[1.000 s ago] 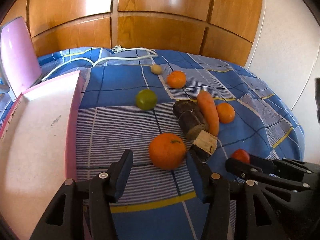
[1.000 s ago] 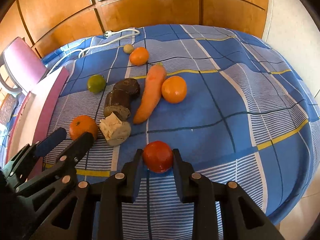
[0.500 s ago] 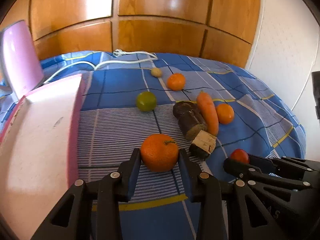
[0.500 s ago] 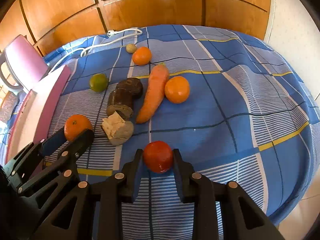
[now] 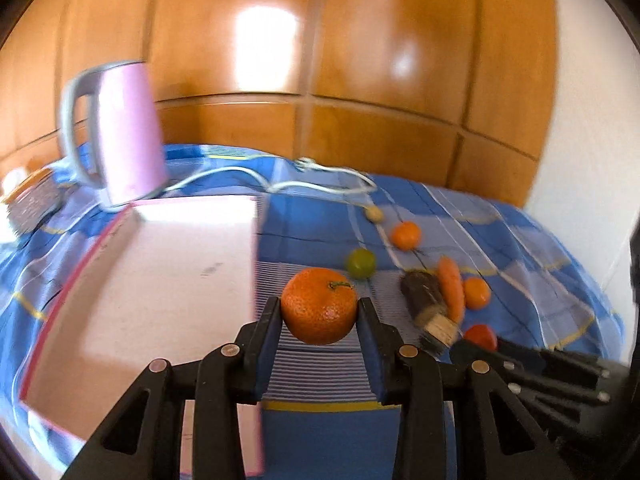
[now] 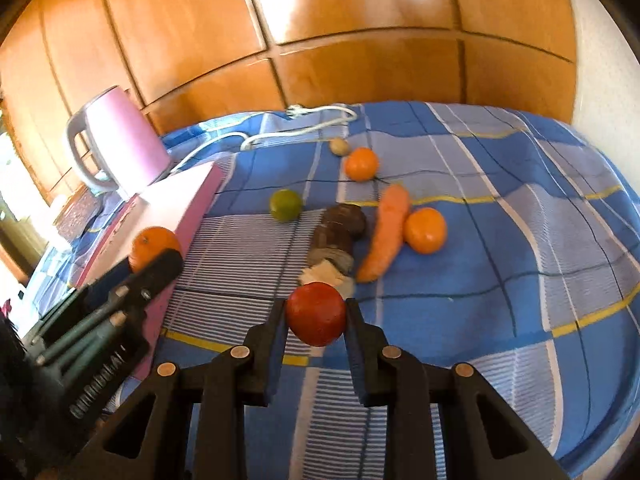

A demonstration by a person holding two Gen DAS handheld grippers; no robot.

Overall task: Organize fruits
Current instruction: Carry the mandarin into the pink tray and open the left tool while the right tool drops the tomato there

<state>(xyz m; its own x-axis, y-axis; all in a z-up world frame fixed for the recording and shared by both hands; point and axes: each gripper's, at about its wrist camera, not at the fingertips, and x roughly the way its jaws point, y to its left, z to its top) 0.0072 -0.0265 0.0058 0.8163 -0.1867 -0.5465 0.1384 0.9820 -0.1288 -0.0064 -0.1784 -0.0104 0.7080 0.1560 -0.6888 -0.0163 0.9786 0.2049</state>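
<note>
My left gripper (image 5: 319, 312) is shut on a large orange (image 5: 319, 305) and holds it above the cloth, beside the right edge of the pink-rimmed white board (image 5: 160, 272). That orange also shows in the right wrist view (image 6: 154, 245). My right gripper (image 6: 316, 316) is shut on a red tomato (image 6: 316, 313), lifted above the cloth. On the blue checked cloth lie a green lime (image 6: 285, 205), two small oranges (image 6: 361, 164) (image 6: 425, 230), a carrot (image 6: 385, 237) and a dark cut root (image 6: 338, 232).
A pink kettle (image 5: 120, 136) stands behind the board, with a white cable (image 5: 320, 180) trailing across the cloth. A small tan ball-shaped item (image 6: 339, 146) lies near the far orange. Wooden panels stand behind the table. The cloth's edge drops off at right (image 6: 600, 420).
My left gripper closed on the large orange, lifted it and swung left toward the board. My right gripper lifted the tomato off the cloth.
</note>
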